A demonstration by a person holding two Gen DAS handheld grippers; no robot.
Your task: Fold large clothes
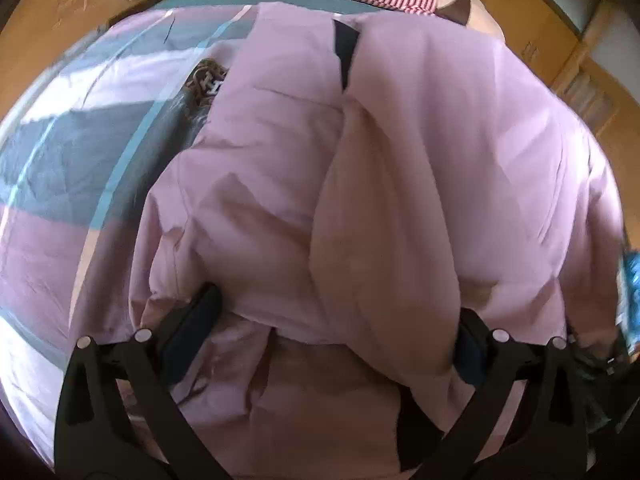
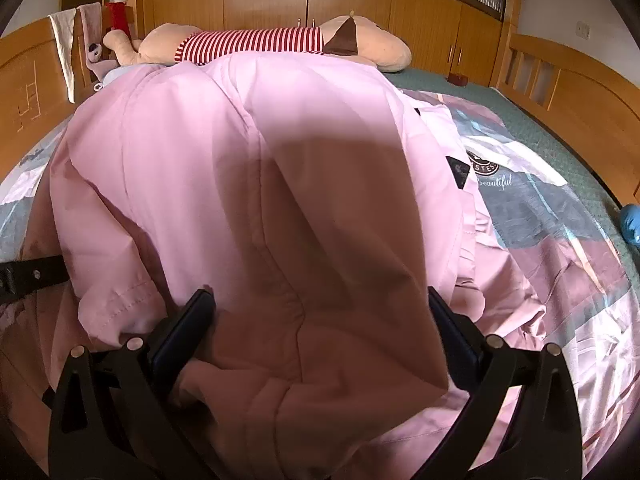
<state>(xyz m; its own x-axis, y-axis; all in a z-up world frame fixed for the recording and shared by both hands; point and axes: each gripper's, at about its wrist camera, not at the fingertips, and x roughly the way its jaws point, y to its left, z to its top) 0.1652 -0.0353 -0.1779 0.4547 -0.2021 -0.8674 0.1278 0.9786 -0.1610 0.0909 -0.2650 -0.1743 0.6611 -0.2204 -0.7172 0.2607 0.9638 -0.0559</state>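
Right gripper (image 2: 320,332): black two-finger tongs, jaws spread wide. A bulge of the large pink padded garment (image 2: 256,168) lies between the fingers; the left pad (image 2: 182,336) lies against the fabric, the right pad stands at the edge of the fold, and there is no pinch. Tongs angled downward onto the cloth.

Left gripper (image 1: 332,332): same black tongs, jaws also wide. Pink garment (image 1: 360,160) fills the gap between the pads and spills over the right finger (image 1: 468,352); fabric loose, not clamped.

Garment position: spread in a heap on the bed, on top of a quilt cover printed in pink, grey and pale-blue blocks (image 2: 560,248). A small black triangular tab (image 2: 458,172) shows at its right edge in the right wrist view; a black wedge (image 1: 346,52) shows near its top in the left wrist view.

Beyond: green bed surface (image 2: 500,104), a beige plush toy in a red-and-white striped shirt (image 2: 256,42) lying along the far side, wooden cabinets (image 2: 360,4) behind.
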